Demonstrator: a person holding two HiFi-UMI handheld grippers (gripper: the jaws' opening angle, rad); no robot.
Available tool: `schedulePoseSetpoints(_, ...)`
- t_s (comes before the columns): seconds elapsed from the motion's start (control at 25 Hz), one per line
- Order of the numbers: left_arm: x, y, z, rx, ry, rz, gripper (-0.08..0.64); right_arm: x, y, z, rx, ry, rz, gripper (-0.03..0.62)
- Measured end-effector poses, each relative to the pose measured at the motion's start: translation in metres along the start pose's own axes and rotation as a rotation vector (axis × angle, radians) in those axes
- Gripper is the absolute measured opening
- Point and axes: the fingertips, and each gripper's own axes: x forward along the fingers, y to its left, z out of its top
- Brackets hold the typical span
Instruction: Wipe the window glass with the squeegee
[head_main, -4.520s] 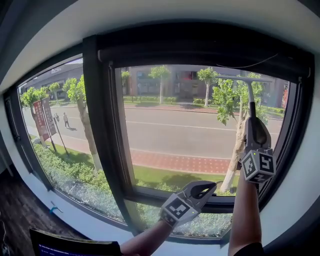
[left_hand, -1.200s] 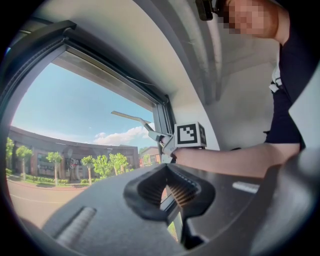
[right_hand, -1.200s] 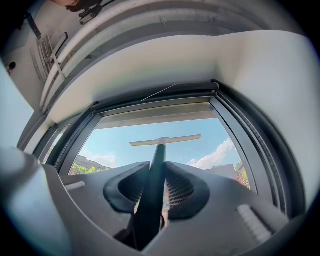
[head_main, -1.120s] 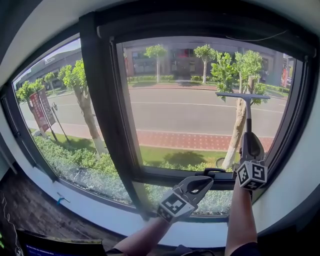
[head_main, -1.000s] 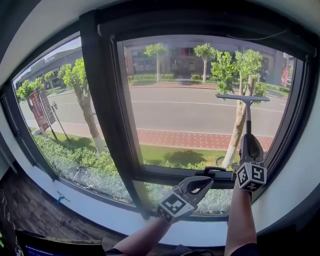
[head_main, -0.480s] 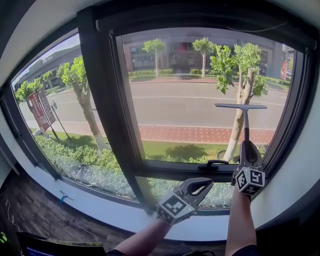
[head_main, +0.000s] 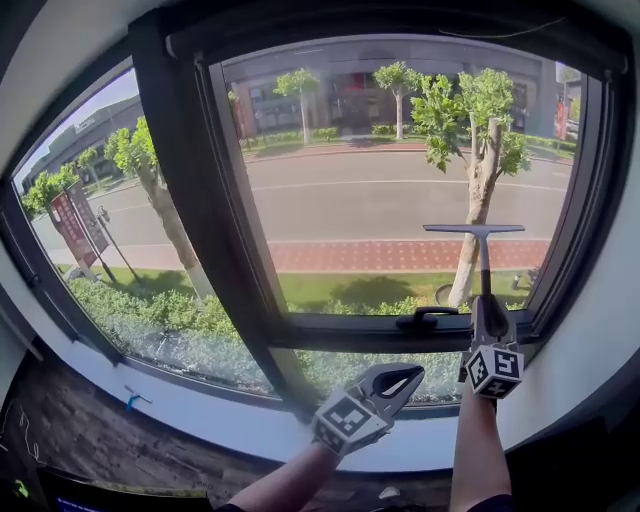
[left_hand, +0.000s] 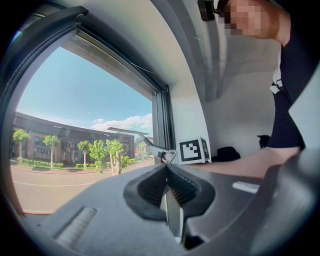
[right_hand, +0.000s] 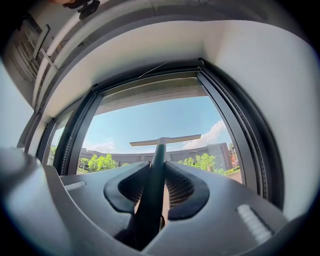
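Observation:
The squeegee (head_main: 481, 262) stands upright against the right window pane (head_main: 370, 190), its blade (head_main: 473, 229) level across the lower part of the glass. My right gripper (head_main: 484, 310) is shut on the squeegee's dark handle (right_hand: 151, 185) from below; the blade (right_hand: 165, 140) shows against the sky in the right gripper view. My left gripper (head_main: 412, 375) hangs low by the sill, left of the right arm, shut with nothing in it. In the left gripper view its pads (left_hand: 172, 197) meet, and the squeegee (left_hand: 134, 133) shows beyond them.
A black window handle (head_main: 430, 318) sits on the lower frame rail just left of the right gripper. A thick dark mullion (head_main: 190, 210) divides the panes. The white sill (head_main: 250, 425) and white wall (head_main: 600, 330) border the window. Street and trees lie outside.
The squeegee and my right gripper have come down the glass from near the top of the pane to its lower part. The left gripper has stayed low by the sill.

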Motion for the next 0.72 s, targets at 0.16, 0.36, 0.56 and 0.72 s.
schedulePoseSetpoints(0.16, -0.003, -0.003, -0.005, -0.010, 0.033, -0.013, 0.002, -0.007, -0.001, -0.016, 0.014, 0.018, -0.005, 0.098)
schedulePoseSetpoints(0.36, -0.003, -0.005, -0.014, -0.019, 0.050, -0.020, 0.002, -0.016, -0.005, -0.036, 0.027, 0.038, -0.011, 0.098)
schedulePoseSetpoints(0.56, -0.002, -0.005, -0.022, -0.026, 0.063, -0.022, 0.002, -0.024, -0.007, -0.053, 0.024, 0.073, -0.005, 0.098)
schedulePoseSetpoints(0.72, -0.001, -0.007, -0.027, -0.038, 0.073, -0.026, 0.002, -0.031, -0.008, -0.066, 0.025, 0.105, -0.001, 0.098)
